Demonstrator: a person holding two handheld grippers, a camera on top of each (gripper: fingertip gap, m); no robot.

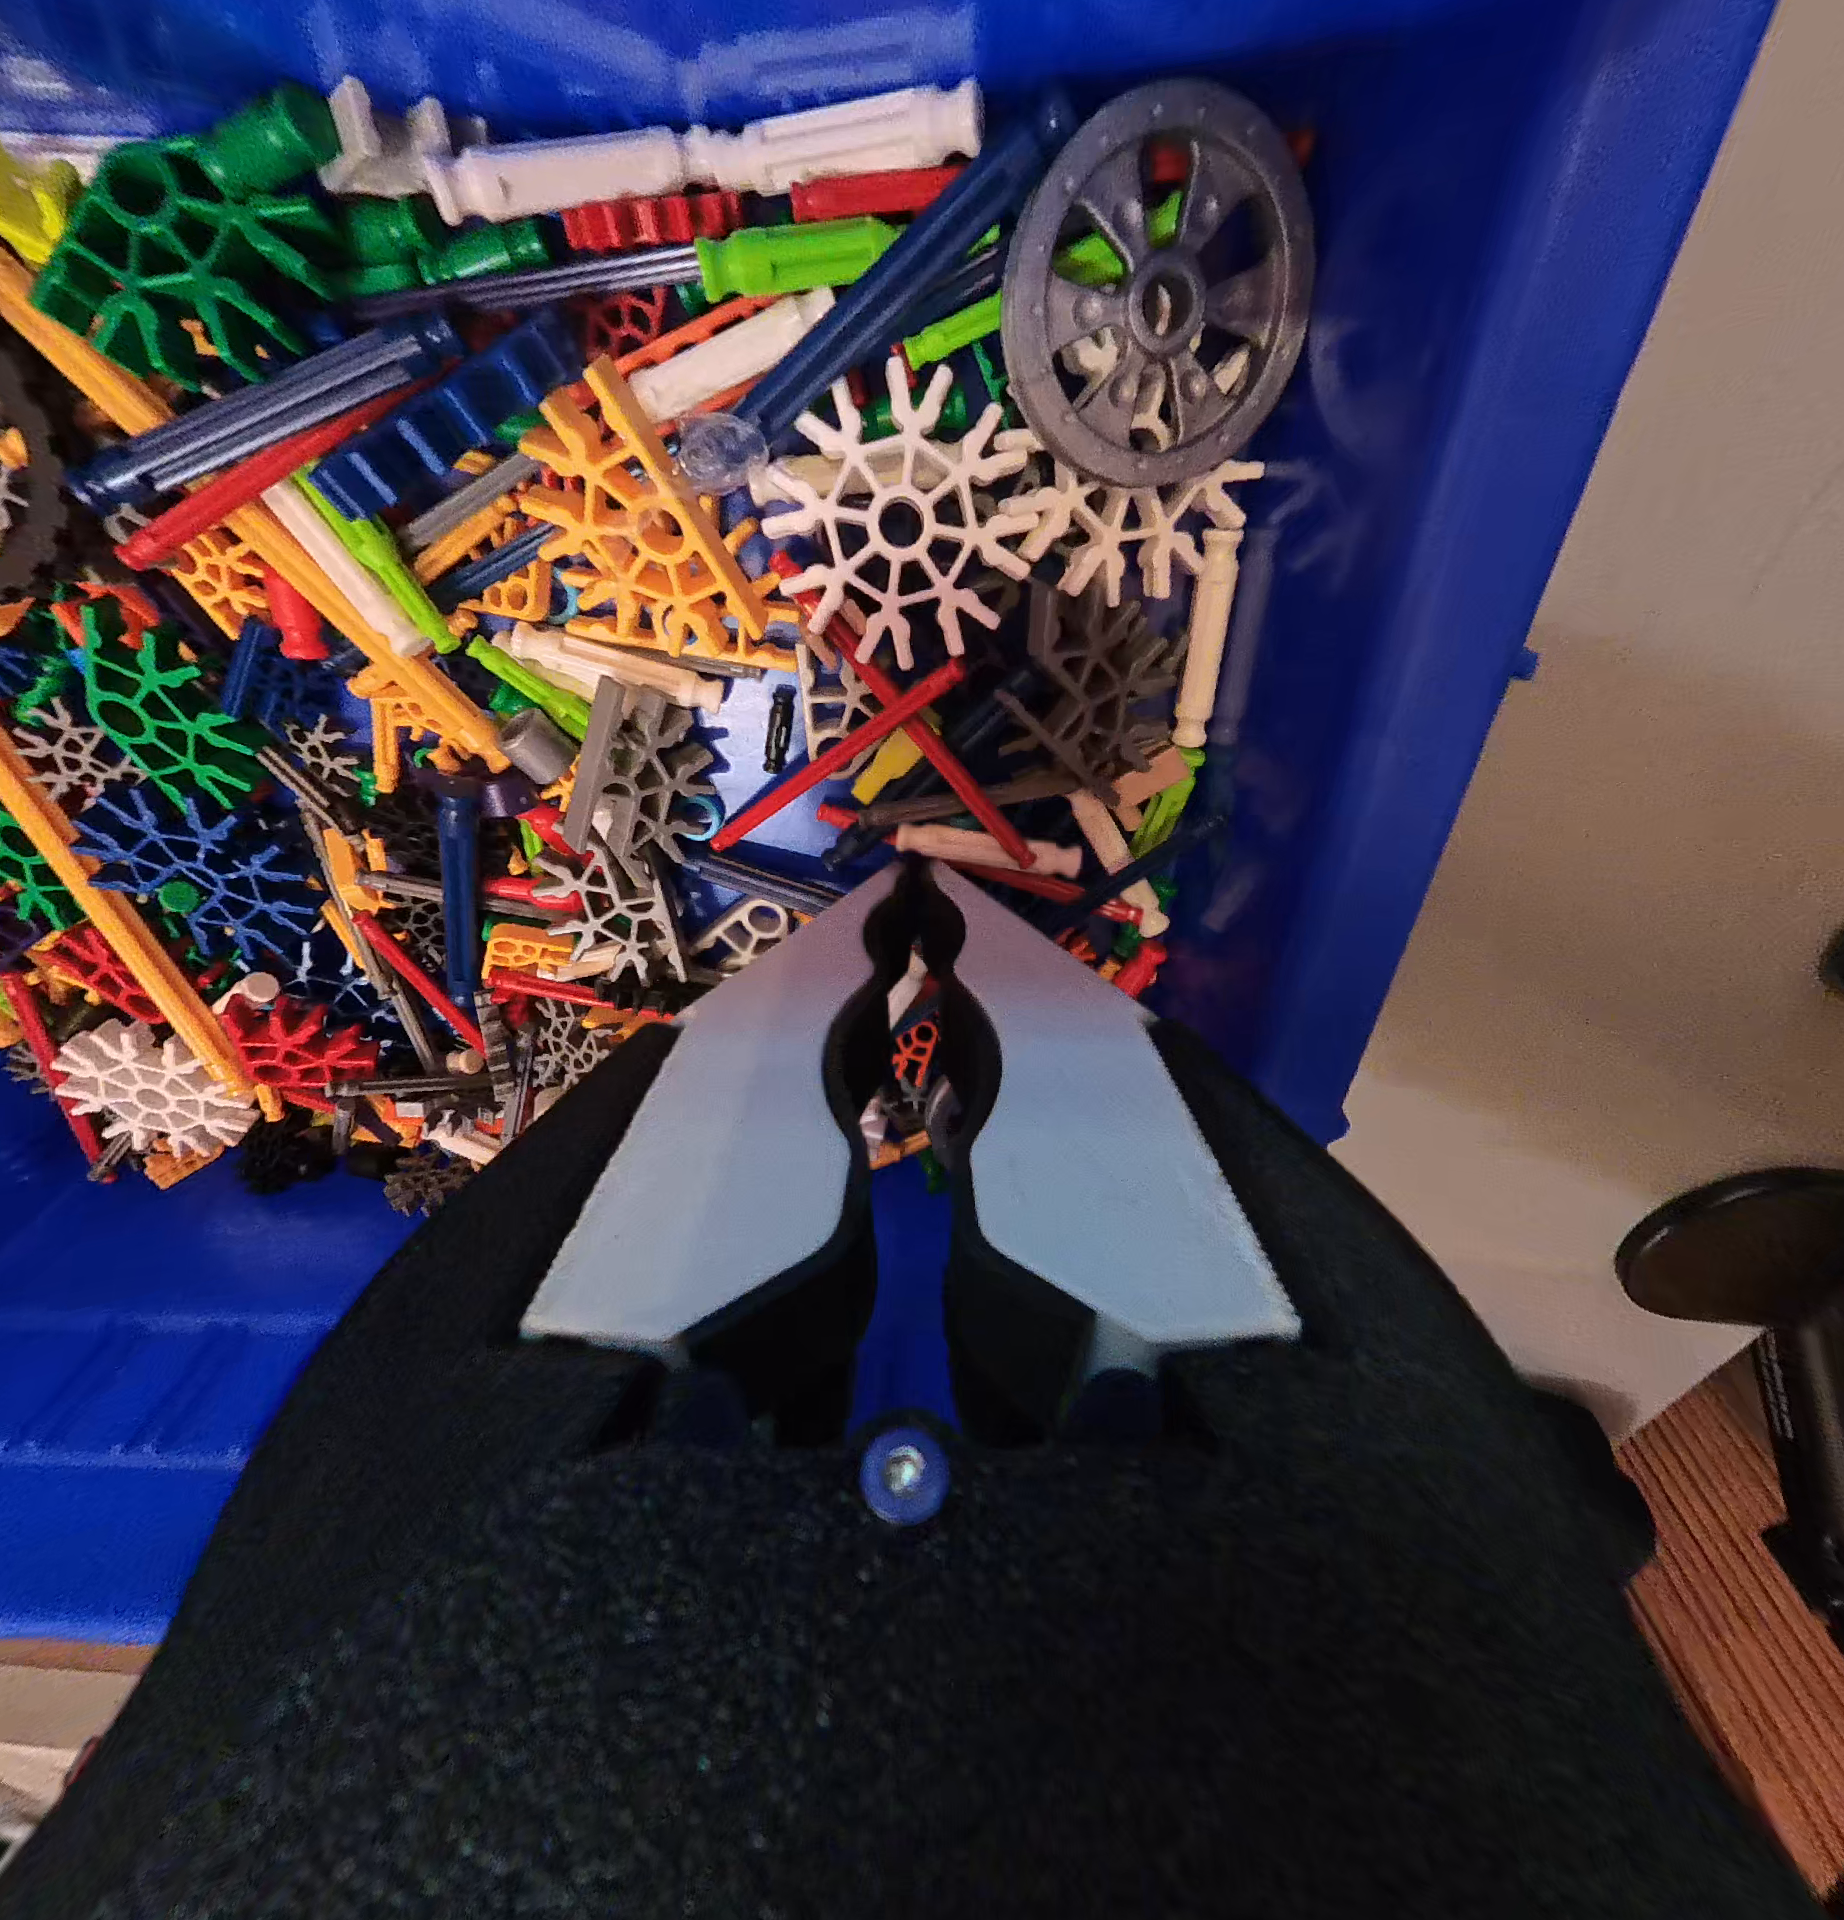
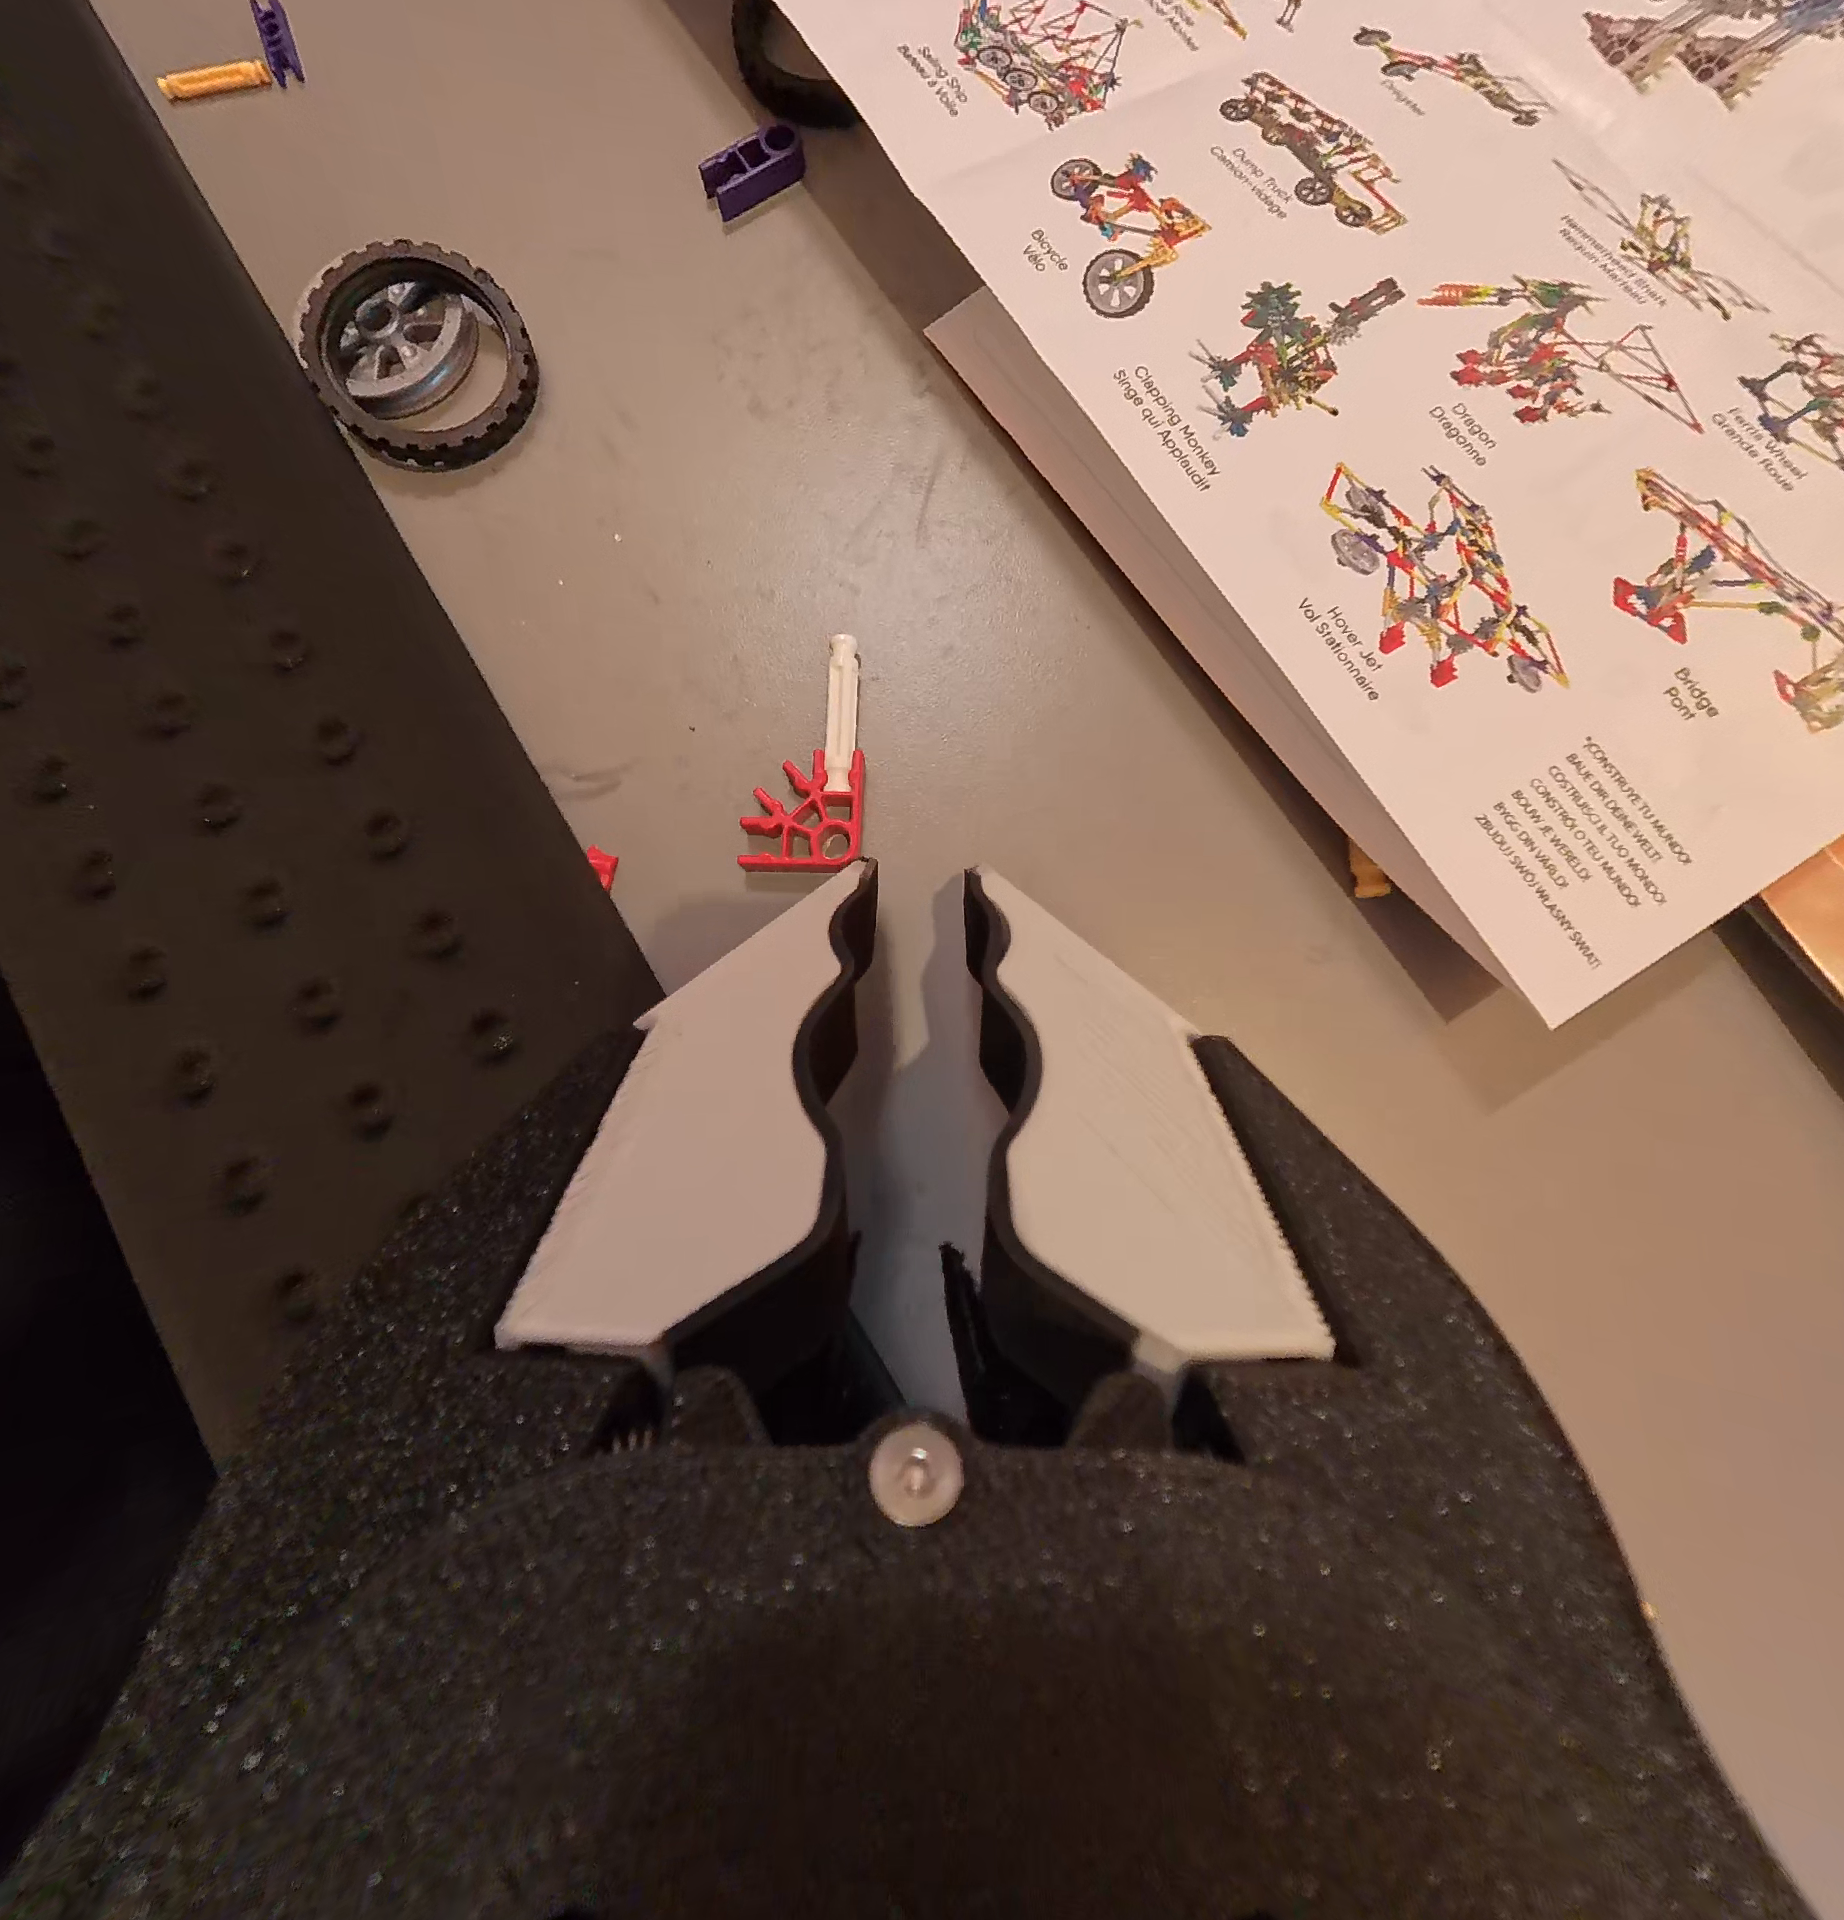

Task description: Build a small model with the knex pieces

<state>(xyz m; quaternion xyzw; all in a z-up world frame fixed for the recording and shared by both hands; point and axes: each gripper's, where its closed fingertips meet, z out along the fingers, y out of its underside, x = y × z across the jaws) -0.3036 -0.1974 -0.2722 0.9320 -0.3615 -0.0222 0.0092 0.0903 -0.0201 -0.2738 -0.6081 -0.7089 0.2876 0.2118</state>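
My left gripper [image 1: 913, 875] hangs over a blue bin [image 1: 1437, 623] full of plastic building-toy rods and connectors. Its jaws are shut, tips together just above thin red rods [image 1: 876, 727] and a cream rod [image 1: 985, 847]; I see nothing clearly held. A white snowflake connector [image 1: 897, 525] and a grey spoked wheel [image 1: 1157, 281] lie farther in. My right gripper [image 2: 920, 883] is open and empty, low over a grey table [image 2: 689, 468]. Just beyond its left fingertip lies a red corner connector [image 2: 809, 821] with a white rod [image 2: 841, 707] clipped in it.
A grey wheel in a black tyre [image 2: 419, 358], a purple connector [image 2: 752, 166] and an orange rod [image 2: 214, 80] lie on the table. A printed sheet of model pictures [image 2: 1417, 416] covers the right. A black perforated board [image 2: 170, 675] runs along the left. A black stand [image 1: 1780, 1351] sits right of the bin. The grippers' ends are close to 45 cm from one another. The white snowflake connector [image 1: 897, 525] is closer to my left gripper, around 6 cm from its tips; the right tips are 40 cm off.
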